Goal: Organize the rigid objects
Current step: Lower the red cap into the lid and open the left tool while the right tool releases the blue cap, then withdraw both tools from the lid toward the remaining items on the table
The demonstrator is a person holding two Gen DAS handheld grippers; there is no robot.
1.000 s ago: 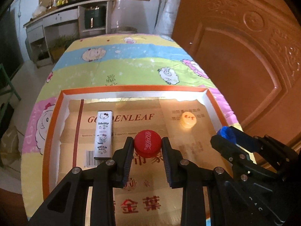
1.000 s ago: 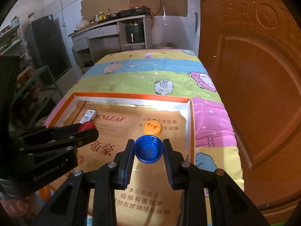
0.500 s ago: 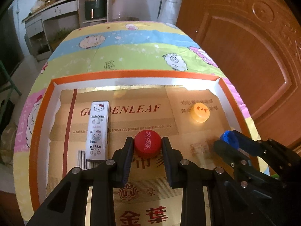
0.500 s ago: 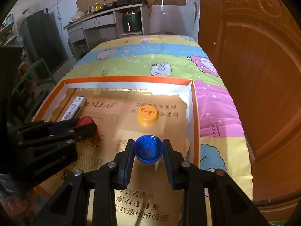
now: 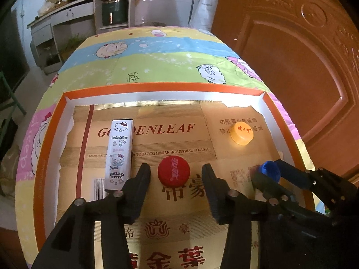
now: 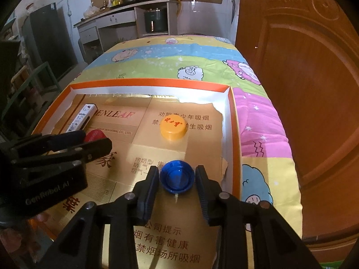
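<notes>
A red bottle cap [image 5: 174, 172] lies on the cardboard floor of an orange-rimmed tray [image 5: 161, 87]. My left gripper [image 5: 176, 176] straddles it; its jaws are opening, with a clear gap on each side of the cap. A blue bottle cap [image 6: 176, 176] rests open side up near the tray's right wall. It sits between the fingers of my right gripper [image 6: 176, 180], whose jaws are opening too, with the pads just off the cap. An orange cap [image 6: 174, 126] lies further back, beyond the blue one.
A white Hello Kitty box [image 5: 120, 150] lies lengthwise just left of the left gripper's finger. The tray sits on a table with a cartoon sheep cloth [image 5: 157, 53]. A brown wooden door [image 6: 303, 89] stands close on the right. Kitchen shelving [image 6: 125, 22] is far behind.
Both grippers' jaws have spread apart, letting go of the red cap and the blue cap. The caps now lie on the tray floor between the fingers. The right gripper sank slightly.
</notes>
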